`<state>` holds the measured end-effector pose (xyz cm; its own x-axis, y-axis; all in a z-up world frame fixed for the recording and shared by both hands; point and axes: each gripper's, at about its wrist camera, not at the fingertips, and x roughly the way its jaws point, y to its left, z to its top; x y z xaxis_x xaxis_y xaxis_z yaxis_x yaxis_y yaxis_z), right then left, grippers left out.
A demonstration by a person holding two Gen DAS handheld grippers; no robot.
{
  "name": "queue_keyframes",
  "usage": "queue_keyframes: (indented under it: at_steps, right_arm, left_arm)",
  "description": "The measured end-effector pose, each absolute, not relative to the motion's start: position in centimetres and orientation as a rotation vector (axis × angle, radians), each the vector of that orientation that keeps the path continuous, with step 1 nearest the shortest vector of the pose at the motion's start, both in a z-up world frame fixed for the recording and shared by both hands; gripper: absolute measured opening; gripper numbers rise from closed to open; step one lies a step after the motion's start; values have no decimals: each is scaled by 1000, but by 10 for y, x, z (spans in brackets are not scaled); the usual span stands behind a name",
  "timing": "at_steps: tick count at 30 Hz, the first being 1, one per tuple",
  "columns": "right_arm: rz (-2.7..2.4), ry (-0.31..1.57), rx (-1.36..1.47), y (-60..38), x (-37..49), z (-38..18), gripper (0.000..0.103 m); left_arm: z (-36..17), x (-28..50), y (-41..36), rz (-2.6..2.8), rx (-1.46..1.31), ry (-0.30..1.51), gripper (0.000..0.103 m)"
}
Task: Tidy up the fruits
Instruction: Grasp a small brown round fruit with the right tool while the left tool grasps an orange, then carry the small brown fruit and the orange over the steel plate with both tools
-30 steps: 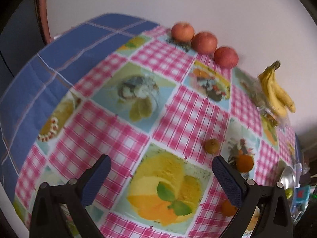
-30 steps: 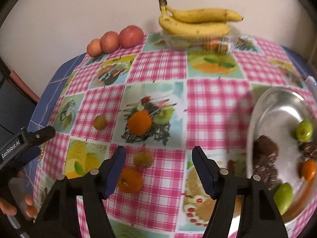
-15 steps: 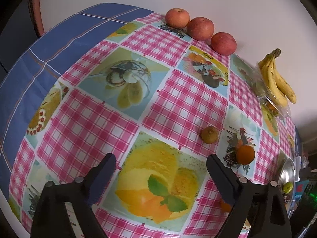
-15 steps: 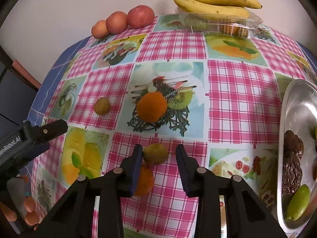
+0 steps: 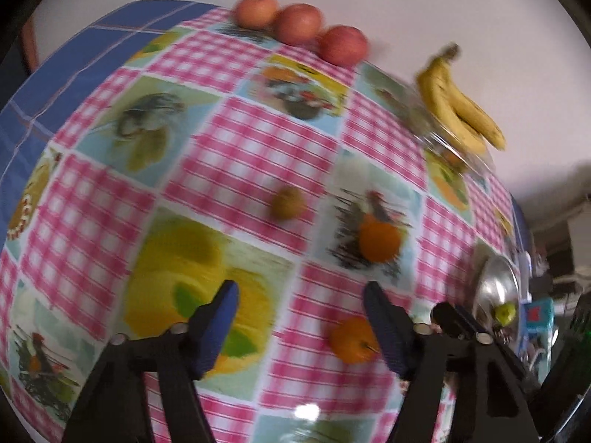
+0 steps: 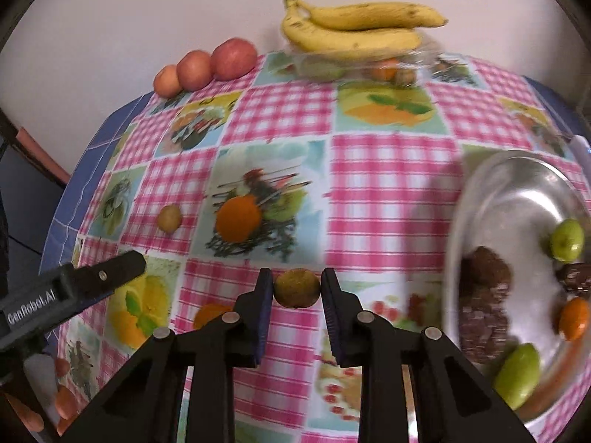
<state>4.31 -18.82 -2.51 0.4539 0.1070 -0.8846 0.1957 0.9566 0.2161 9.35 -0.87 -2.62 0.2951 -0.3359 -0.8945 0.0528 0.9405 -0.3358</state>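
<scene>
Pinching a kiwi (image 6: 296, 288), right gripper (image 6: 296, 295), unseen from left wrist.

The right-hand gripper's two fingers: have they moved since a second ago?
Yes. The right gripper has closed its fingers onto the brownish-green fruit, which now appears lifted off the checkered tablecloth.

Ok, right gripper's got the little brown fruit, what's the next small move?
Probably lift it slightly and carry it right, toward the metal tray. The right gripper is shut on the small brown fruit, and the tray already holds green and orange fruits.
</scene>
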Motion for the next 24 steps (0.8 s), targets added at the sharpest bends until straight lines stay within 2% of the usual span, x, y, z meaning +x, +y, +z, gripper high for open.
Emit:
queue_keyframes:
  at_steps: [7,12,14,16,17,24]
  right_arm:
    - [-123,1069,316,-220,26,-8,28]
    - [-152,1055,357,-240,16,-3,28]
    - [-156,1048,370,-245,12,-1,28]
    - [-158,1041,381,-249,7,2,28]
    - [-157,1037,384,-250,6,3,28]
    - [-168,1010,408,-262,-8,11,28]
  left_arm:
    - [-31,80,-42,-354,-249,1308,50]
    - [-42,74,-52,-348,-241,1352,49]
    - [-45,73,-54,-345,-250,1364,46]
    - [-44,72,-54,-323,-224,1357,34]
    - [-43,71,-54,-315,-214,1349,33]
    - [-34,66,-55,-341,-237,1324,30]
